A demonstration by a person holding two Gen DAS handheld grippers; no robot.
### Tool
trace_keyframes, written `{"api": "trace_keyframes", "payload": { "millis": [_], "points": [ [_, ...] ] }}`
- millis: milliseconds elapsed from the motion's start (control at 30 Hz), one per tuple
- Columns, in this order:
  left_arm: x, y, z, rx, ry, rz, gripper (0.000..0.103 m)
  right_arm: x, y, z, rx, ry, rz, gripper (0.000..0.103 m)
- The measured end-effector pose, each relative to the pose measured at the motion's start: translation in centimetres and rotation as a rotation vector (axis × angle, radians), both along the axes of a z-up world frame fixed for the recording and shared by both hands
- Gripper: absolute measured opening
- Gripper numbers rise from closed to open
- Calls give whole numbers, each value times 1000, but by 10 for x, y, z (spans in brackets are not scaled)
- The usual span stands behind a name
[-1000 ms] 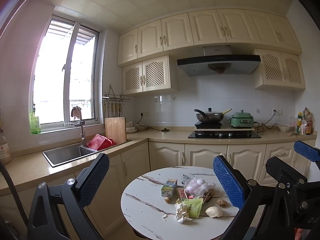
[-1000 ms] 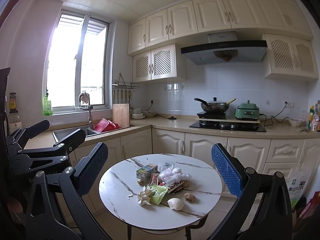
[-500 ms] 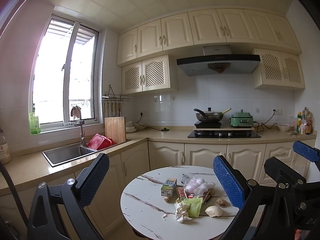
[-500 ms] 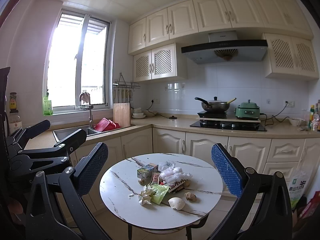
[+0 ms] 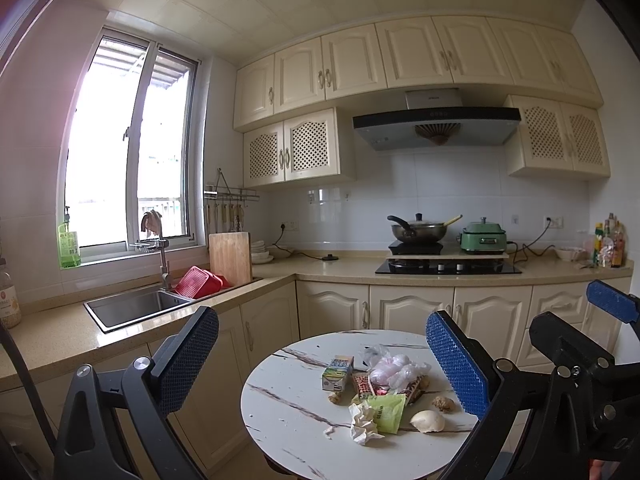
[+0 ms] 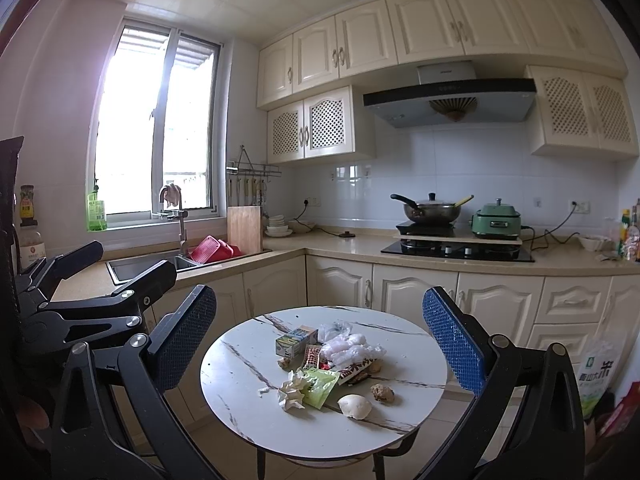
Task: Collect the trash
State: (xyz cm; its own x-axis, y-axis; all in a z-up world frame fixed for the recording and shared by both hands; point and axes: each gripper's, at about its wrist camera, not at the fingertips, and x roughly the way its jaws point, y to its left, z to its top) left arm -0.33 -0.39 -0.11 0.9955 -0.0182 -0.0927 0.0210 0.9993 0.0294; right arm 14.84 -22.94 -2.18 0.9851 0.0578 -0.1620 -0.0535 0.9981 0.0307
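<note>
Lot: mixed trash, heaped nr centre of round marble-look table (image 6: 240, 364), toward its right half. Nothing picked up yet.

1. Crumpled paper wad (image 6: 291, 394), front of heap. V. light, soft; crushes on pinch. Take across the bulk.
2. Green snack wrapper (image 6: 318, 386), flat, touching the wad. Thin film, prob. slippery; lift by a raised edge, not the flat.
3. Small drink carton (image 6: 296, 342), back-left of heap, lying down. Light, stiffish; squeeze across narrow sides.
4. Clear plastic bag w/ pale lumps (image 6: 346, 348), centre-back. Soft, shifts; grab gathered top or a fold.
5. Eggshell piece (image 6: 353, 406), front-right, apart from wrappers. Fragile, likely cracks under pressure; gentle pinch on rim.
6. Brown knobbly lump (image 6: 382, 393), just beside the shell. Looks firm; identity unclear.
7. Red/printed wrappers (image 6: 354, 374) under the bag. Flat, part hidden.

Left tongs (image 5: 320, 356): spread wide, empty, hovering short of table. Right tongs (image 6: 318, 344): same, jaws wide apart, empty, framing the heap.
</note>
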Motion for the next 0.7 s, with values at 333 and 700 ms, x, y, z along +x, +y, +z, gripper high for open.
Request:
{"api": "trace_keyframes", "payload": {
  "millis": [333,700],
  "points": [
    [4,0,-2,5,8,-1,102,0,0,-2,6,1,-1,103],
    [38,-16,-12,33,53,-15,102,20,-19,-17,44,30,25,103]
  ]
}}
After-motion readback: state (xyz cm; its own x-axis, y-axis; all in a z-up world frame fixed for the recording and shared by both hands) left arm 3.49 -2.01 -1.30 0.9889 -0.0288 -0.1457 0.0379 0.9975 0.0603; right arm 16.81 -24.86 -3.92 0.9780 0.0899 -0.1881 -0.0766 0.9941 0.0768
